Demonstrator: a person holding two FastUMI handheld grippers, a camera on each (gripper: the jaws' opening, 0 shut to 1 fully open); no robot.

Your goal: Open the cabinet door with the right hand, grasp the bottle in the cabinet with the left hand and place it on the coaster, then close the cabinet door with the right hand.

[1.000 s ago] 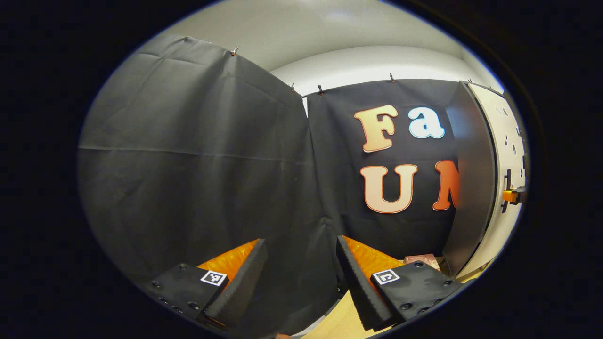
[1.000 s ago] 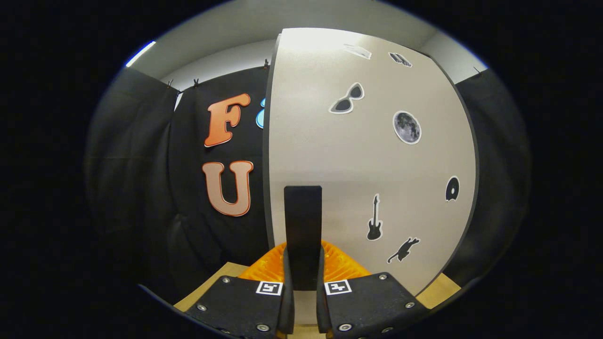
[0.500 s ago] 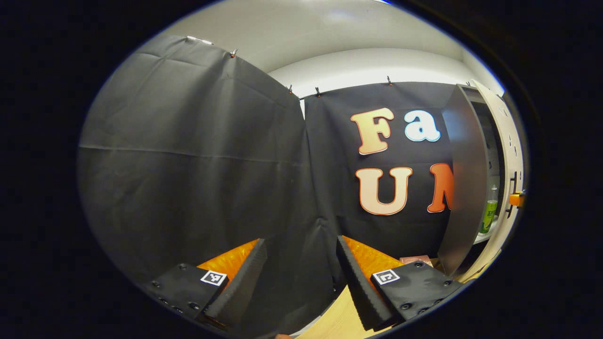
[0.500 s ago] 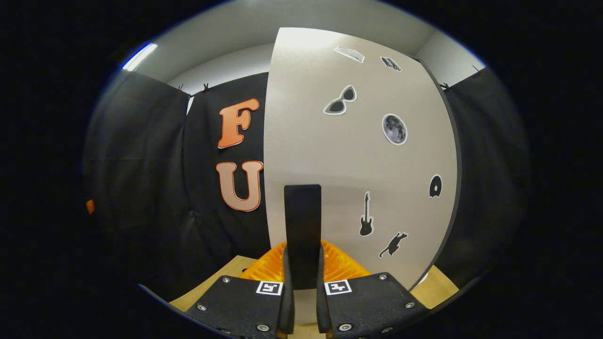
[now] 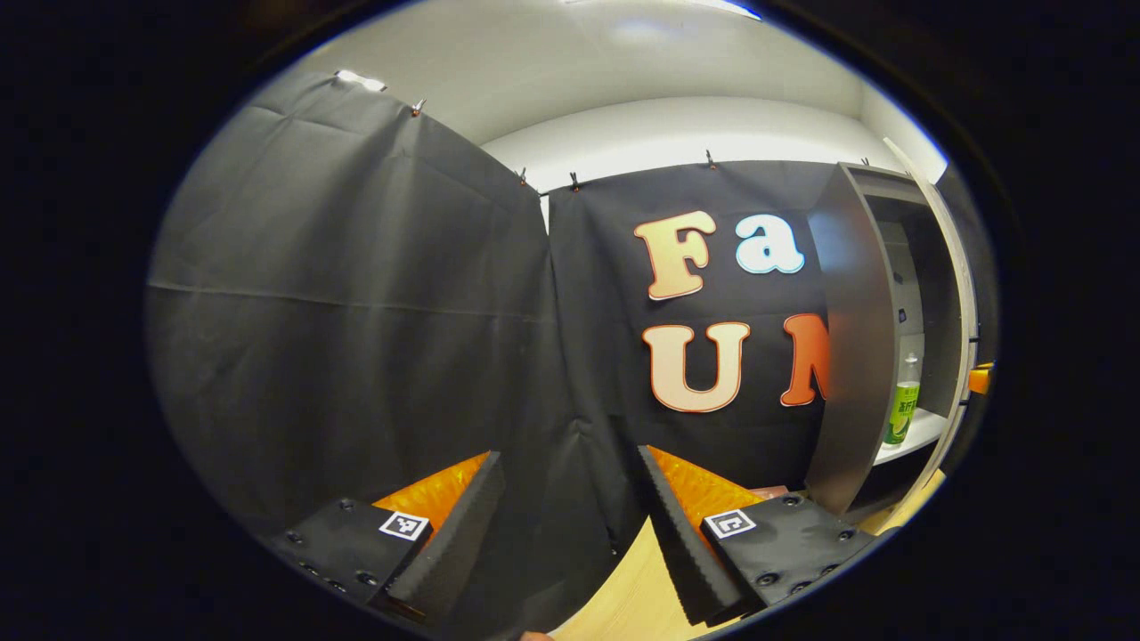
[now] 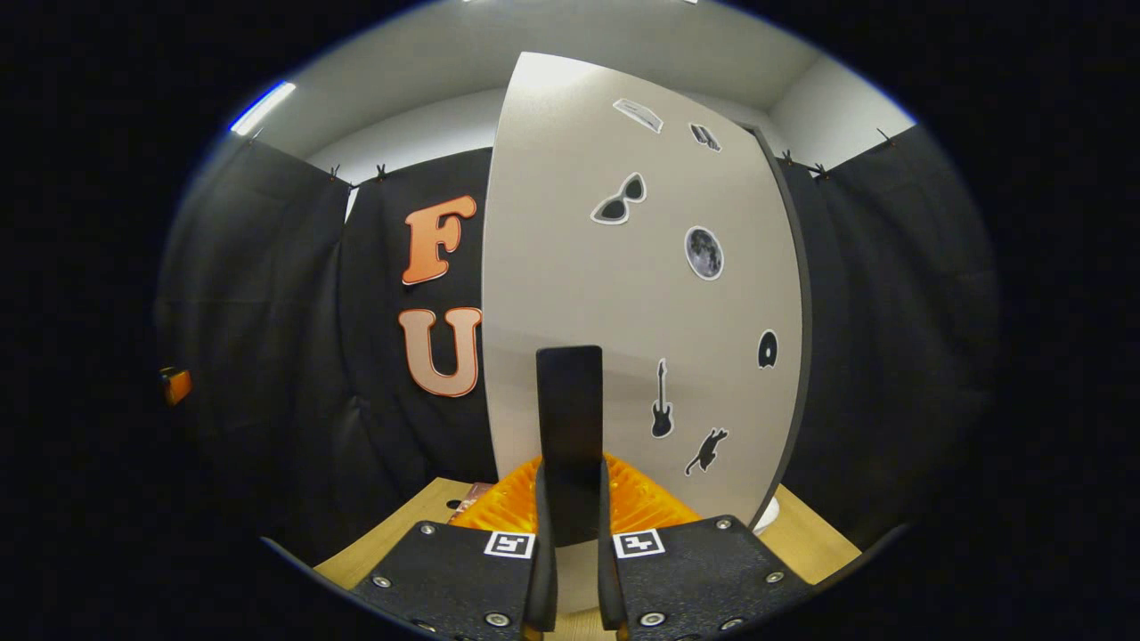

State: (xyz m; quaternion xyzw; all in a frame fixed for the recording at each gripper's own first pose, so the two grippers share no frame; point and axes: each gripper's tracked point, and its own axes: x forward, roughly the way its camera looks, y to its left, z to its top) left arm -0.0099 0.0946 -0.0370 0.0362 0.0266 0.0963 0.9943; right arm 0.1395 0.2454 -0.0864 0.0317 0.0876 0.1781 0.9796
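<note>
The pale cabinet door (image 6: 623,294), dotted with black stickers, stands swung out. My right gripper (image 6: 570,485) is shut on its upright black handle (image 6: 570,401). In the left gripper view the cabinet (image 5: 846,338) is at the far right with its inside showing. A green bottle (image 5: 902,405) with a clear cap stands upright on the white shelf (image 5: 922,432). My left gripper (image 5: 565,525) is open, holds nothing, and hangs well left of the cabinet, facing the cloth wall. A reddish-brown flat piece (image 5: 770,490), perhaps the coaster, lies on the table near the cabinet's foot.
The light wooden tabletop (image 5: 623,596) runs under both grippers. Black cloth walls close the booth at the back and left. In the right gripper view the reddish piece (image 6: 472,503) lies left of the door, and a white round object (image 6: 766,516) peeks out under the door's right edge.
The right gripper has pulled the door further open by its handle. The cabinet's inside and the green bottle have come into the left gripper view, which has turned slightly right.
</note>
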